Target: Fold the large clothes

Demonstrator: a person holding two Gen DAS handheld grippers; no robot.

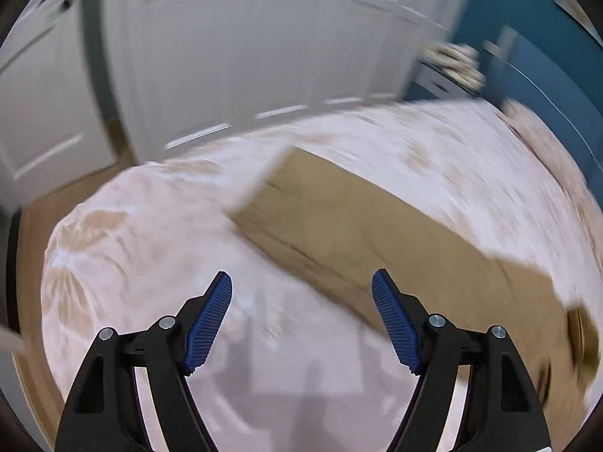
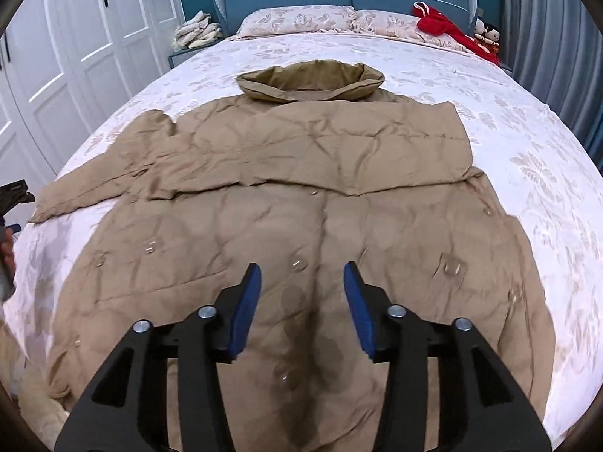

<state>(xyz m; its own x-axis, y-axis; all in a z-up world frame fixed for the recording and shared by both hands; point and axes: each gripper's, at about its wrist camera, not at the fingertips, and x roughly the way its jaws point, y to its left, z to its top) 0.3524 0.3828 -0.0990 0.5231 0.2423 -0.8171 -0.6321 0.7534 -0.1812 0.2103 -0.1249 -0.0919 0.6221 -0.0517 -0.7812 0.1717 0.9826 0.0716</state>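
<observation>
A large tan quilted coat point(image 2: 301, 188) lies flat on the bed, hood point(image 2: 312, 79) toward the headboard. Its right sleeve is folded across the chest; its left sleeve point(image 2: 86, 184) stretches out toward the bed's left edge. My right gripper point(image 2: 301, 286) is open and empty, hovering above the coat's lower middle. My left gripper point(image 1: 301, 293) is open and empty above the bedspread, with the blurred tan sleeve point(image 1: 377, 233) just beyond its fingertips. The left gripper also shows at the left edge of the right wrist view point(image 2: 13, 192).
The bed point(image 2: 508, 132) has a pink-white floral cover, two pillows point(image 2: 301, 19) and a blue headboard. Red clothing point(image 2: 444, 26) and dolls lie at the far right. White wardrobe doors point(image 2: 75, 37) stand left of the bed, and folded items sit on a nightstand point(image 2: 196, 32).
</observation>
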